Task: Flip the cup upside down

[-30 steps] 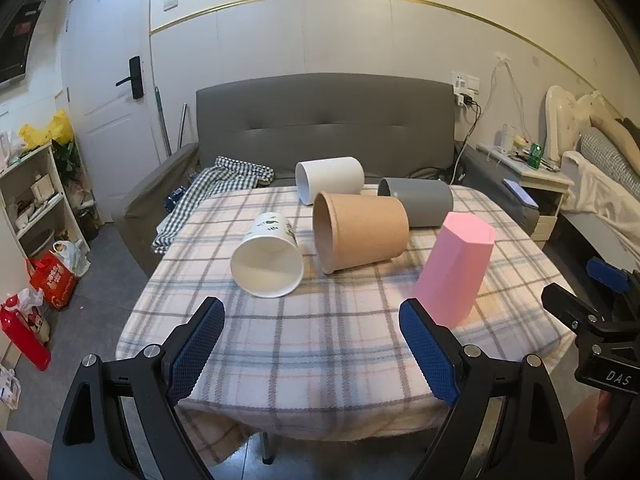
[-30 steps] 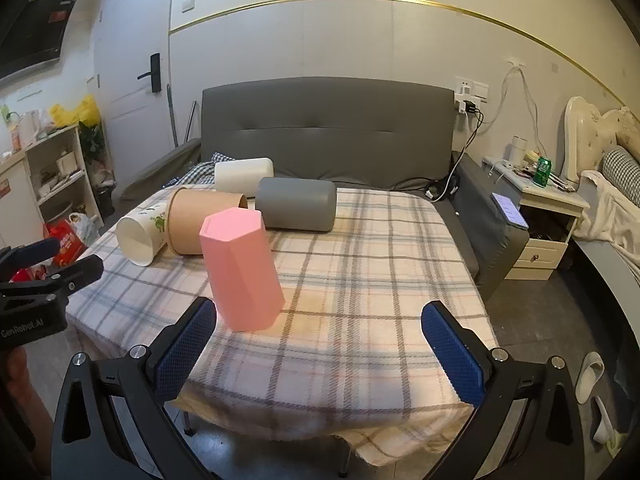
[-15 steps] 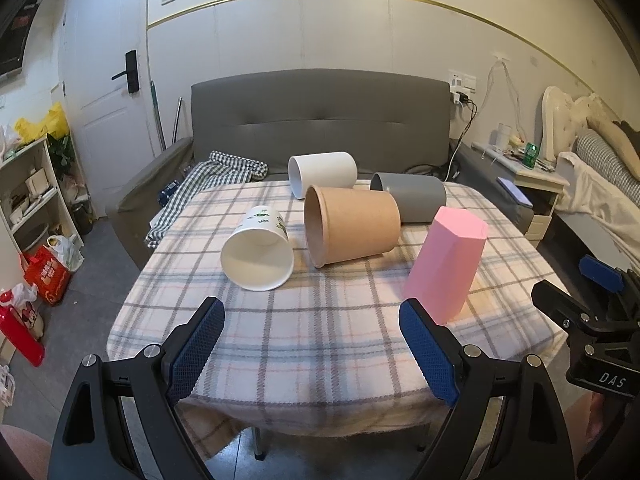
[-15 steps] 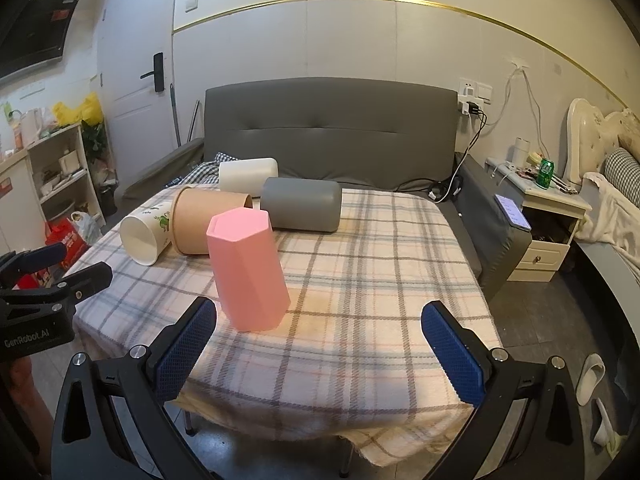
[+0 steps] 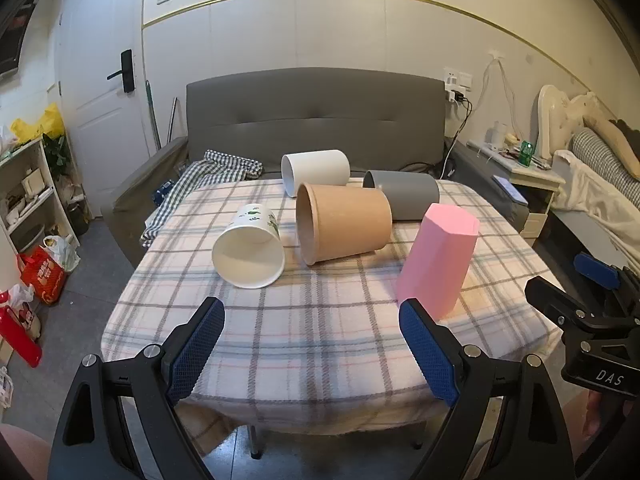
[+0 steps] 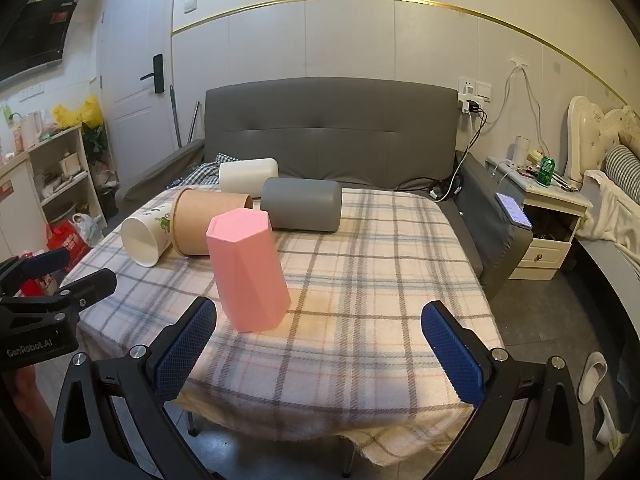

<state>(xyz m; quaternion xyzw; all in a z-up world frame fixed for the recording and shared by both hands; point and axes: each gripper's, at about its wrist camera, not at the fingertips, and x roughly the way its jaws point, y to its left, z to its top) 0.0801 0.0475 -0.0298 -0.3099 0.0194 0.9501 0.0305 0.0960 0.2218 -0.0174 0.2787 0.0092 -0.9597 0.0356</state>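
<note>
Both grippers hang spread and empty off the tabletop's [image 6: 360,240] near edge; the pink cup [image 6: 248,268], already inverted, stands ahead-left of the right gripper [image 6: 320,344], nearer it than the left gripper [image 5: 312,344].

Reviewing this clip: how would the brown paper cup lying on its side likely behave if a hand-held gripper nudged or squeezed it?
The brown paper cup lies on its side on the plaid tablecloth, so a nudge would probably roll it, curving because it tapers. It looks like thin kraft paper, so likely light and easily dented near the open rim. The white printed cup beside it might get bumped.
</note>
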